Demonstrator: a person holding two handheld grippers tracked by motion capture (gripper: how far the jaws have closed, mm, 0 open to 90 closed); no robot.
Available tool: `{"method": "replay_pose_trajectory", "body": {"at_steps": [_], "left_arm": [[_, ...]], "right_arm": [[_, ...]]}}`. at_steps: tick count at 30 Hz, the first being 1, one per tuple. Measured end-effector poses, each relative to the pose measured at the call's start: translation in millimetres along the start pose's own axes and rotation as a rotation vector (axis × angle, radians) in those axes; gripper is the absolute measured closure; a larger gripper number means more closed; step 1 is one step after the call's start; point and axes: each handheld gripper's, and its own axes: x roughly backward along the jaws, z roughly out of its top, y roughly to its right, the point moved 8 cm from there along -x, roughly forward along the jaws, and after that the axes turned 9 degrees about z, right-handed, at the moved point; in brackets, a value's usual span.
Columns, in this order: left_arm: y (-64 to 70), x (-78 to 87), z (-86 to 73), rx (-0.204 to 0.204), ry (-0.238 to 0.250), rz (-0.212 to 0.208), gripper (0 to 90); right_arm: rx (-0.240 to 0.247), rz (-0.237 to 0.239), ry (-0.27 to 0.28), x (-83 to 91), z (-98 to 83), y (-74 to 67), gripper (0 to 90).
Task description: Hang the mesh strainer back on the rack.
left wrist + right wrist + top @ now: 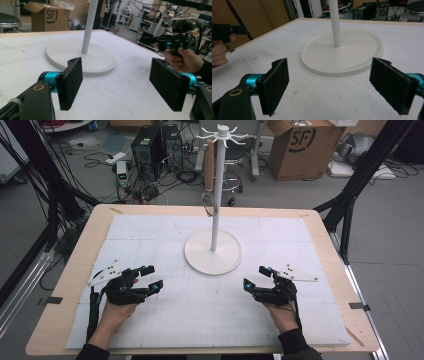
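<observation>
Both tongs, left (149, 276) and right (255, 276), stood with jaws apart and empty, resting low on the bench (60, 285) at either side. The stand (214, 251) stood upright between and beyond them, about equally near each. A ring (210, 204) and a brown piece (209, 166) hung from its upper hooks; no containers were present.

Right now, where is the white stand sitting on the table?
In the high view, the white stand sits at the table's middle, ahead of and between the left claw and the right claw, touching neither.
</observation>
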Motion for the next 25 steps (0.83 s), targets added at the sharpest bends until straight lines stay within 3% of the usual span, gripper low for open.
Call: {"method": "replay_pose_trajectory", "body": {"at_steps": [6,13,25], "left_arm": [[-1.4,1.9,-4.4,0.012,0.000,-0.004,26.4],[-4.6,5.2,-8.0,0.031,0.009,0.021,26.4],[-3.9,5.2,-8.5,0.020,0.008,0.028,26.4]], "right_arm": [[0.007,0.004,-0.008,-4.1,-1.0,-1.4,15.1],[0.009,0.017,-0.019,-8.6,-2.8,-3.8,15.0],[0.010,0.014,-0.020,-9.7,-3.5,-2.9,15.0]]}}
